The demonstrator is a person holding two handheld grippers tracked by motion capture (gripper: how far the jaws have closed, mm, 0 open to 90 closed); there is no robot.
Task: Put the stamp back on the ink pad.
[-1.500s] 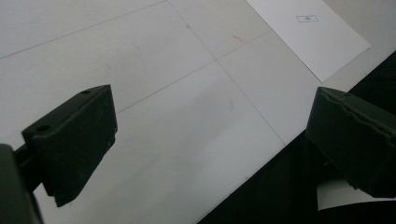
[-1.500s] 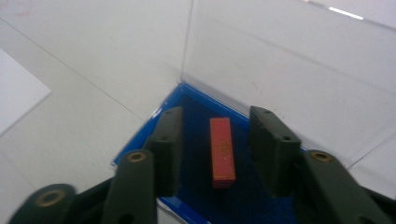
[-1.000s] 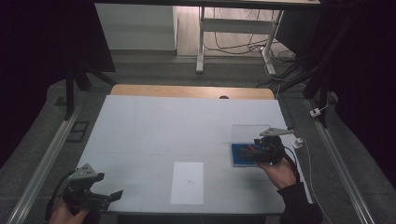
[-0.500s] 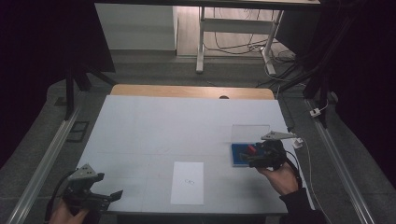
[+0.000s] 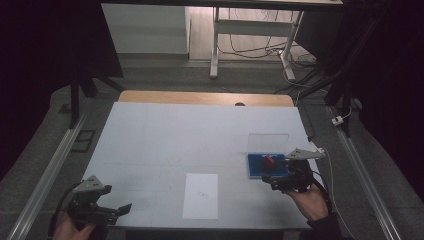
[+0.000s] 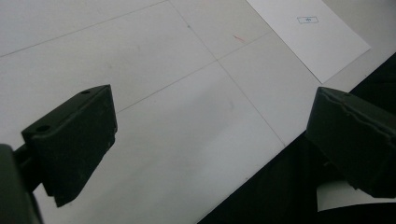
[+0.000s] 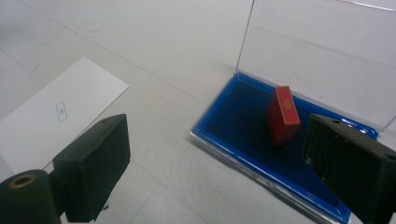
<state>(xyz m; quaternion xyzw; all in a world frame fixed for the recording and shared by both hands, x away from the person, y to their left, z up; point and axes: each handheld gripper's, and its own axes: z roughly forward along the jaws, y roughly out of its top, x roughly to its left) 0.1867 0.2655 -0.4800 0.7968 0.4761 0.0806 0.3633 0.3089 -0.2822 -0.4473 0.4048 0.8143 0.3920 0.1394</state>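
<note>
We find the worktop (image 5: 150,135) broad and mostly bare: wide open room lies ahead of and between both tongs, while its near edge runs just under the left tongs (image 5: 107,210), whose jaws stand wide apart on nothing, one of them past that edge in the left gripper view. A white sheet (image 5: 201,196) lies flat between the two tongs, near the front edge. The blue tray (image 7: 261,140) sits just ahead of the right tongs (image 7: 210,172), its clear lid (image 7: 322,60) upright behind it. These tongs are open and empty. A small red block (image 7: 283,115) stands tilted in the tray, just off the right-hand jaw

Risks, in our judgement: a jaw may catch the tray rim and shove the tray; a low approach may topple the block; reaching long may strike the lid
</note>
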